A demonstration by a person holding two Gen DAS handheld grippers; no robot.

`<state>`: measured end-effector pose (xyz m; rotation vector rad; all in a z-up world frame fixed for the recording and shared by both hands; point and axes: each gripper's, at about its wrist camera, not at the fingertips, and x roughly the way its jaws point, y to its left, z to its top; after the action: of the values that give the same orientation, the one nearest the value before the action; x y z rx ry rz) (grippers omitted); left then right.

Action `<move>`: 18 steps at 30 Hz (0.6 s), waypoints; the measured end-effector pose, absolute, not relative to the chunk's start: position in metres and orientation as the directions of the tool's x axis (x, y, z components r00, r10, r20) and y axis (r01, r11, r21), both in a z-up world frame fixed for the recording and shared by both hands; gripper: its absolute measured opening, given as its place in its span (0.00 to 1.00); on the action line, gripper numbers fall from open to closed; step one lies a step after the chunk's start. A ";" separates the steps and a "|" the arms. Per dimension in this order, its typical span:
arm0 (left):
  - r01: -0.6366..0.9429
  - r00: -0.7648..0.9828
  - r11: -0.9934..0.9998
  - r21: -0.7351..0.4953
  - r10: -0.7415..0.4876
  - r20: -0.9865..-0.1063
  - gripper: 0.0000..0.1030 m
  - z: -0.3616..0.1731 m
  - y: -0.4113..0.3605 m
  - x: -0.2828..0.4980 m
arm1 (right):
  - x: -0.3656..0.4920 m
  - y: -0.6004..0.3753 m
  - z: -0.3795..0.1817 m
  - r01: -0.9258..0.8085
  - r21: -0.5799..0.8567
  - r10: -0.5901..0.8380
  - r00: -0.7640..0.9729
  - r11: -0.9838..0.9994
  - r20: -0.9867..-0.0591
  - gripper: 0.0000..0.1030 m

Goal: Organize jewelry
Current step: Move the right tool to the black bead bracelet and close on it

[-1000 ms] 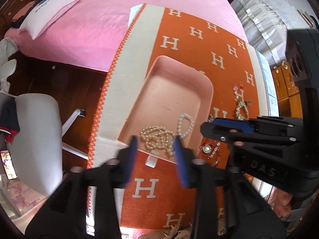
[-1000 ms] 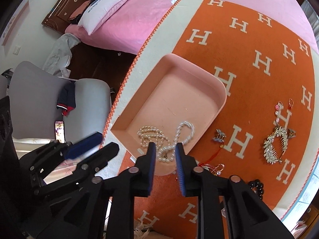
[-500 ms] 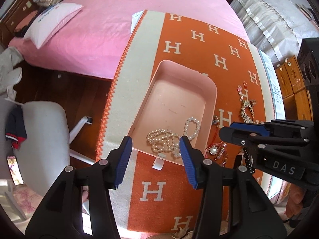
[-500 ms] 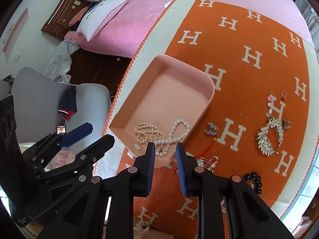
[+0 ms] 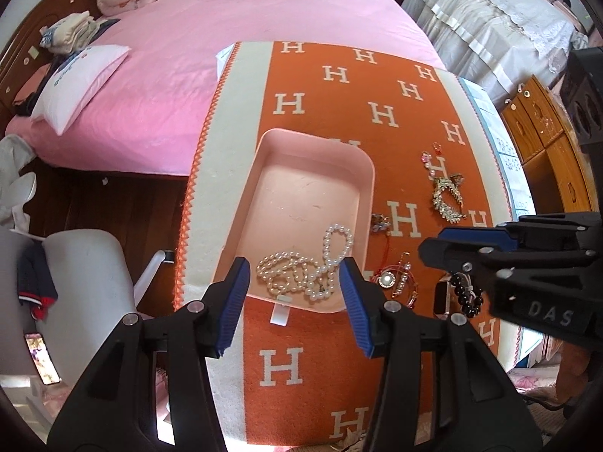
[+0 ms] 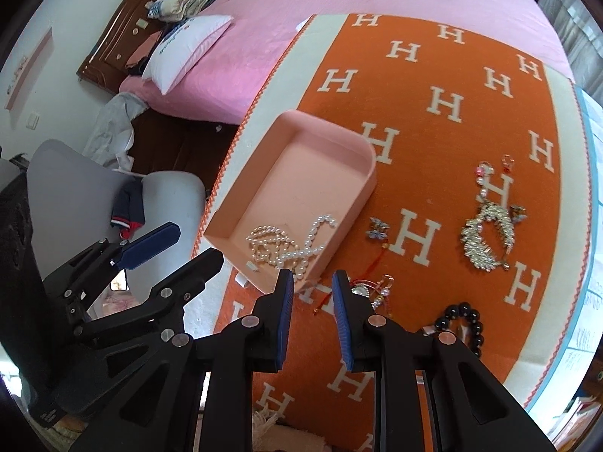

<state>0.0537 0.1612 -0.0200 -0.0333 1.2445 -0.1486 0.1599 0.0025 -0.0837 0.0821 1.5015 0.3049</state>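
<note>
Landmark = pink tray (image 5: 367,173), sitting on the orange H-pattern blanket (image 5: 286,365) over the table.

Largest to smallest:
- Tray: rigid, light, shallow walls. Judgement: no need to move it; if so, pinch a side wall.
- Pearl necklace (image 5: 301,267): already inside the tray, heaped at its near end. Limp strand, slippery beads. Leave it.
- Rhinestone hair comb (image 6: 486,237): well right of the tray, flat on the blanket. Stiff, probably brittle teeth and stones. Take it across the spine, light squeeze.
- Black bead bracelet (image 6: 461,320): right of the tray's near corner, close to the blanket's front. Round hard beads, will roll in the pads; pinch through the loop across one side.
- Red-cord pendant piece (image 5: 392,278): just beside the tray's near right corner. Limp cord, tangles easily; grab the round pendant, not the cord.
- Small blue clip (image 6: 378,228): just beside the tray's right wall. Tiny, light, easy to flick away.
- Pink dangle earrings (image 6: 484,175): beyond the comb, well apart from the tray. Smallest, fragile hooks.

Left gripper (image 5: 294,286): jaws released, roughly half spread, empty, above the tray's near end.
Right gripper (image 6: 311,293): jaws narrowed with a visible gap, nothing between them, over the tray's near right corner.
</note>
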 end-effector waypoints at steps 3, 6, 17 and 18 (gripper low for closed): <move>0.119 0.321 0.987 -0.110 -0.143 -0.936 0.45 -0.018 0.155 0.053 | 0.157 -0.014 -0.072 -0.119 0.239 0.248 0.073 0.964 -0.966 0.21; 0.152 0.323 0.982 -0.113 -0.158 -0.933 0.45 -0.015 0.144 0.053 | 0.153 -0.036 -0.061 -0.072 0.246 0.253 0.104 0.967 -0.962 0.21; 0.209 0.301 0.968 -0.141 -0.201 -0.932 0.45 -0.011 0.105 0.050 | 0.123 -0.121 -0.034 0.082 0.273 0.253 0.197 0.959 -0.947 0.28; 0.205 0.295 0.968 -0.147 -0.205 -0.933 0.45 -0.011 0.102 0.051 | 0.120 -0.129 -0.034 0.086 0.272 0.250 0.201 0.959 -0.947 0.28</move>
<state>0.0507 0.1016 -0.0113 0.0000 1.2414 -0.2723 0.1199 -0.1286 -0.0337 0.2904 1.3699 0.1170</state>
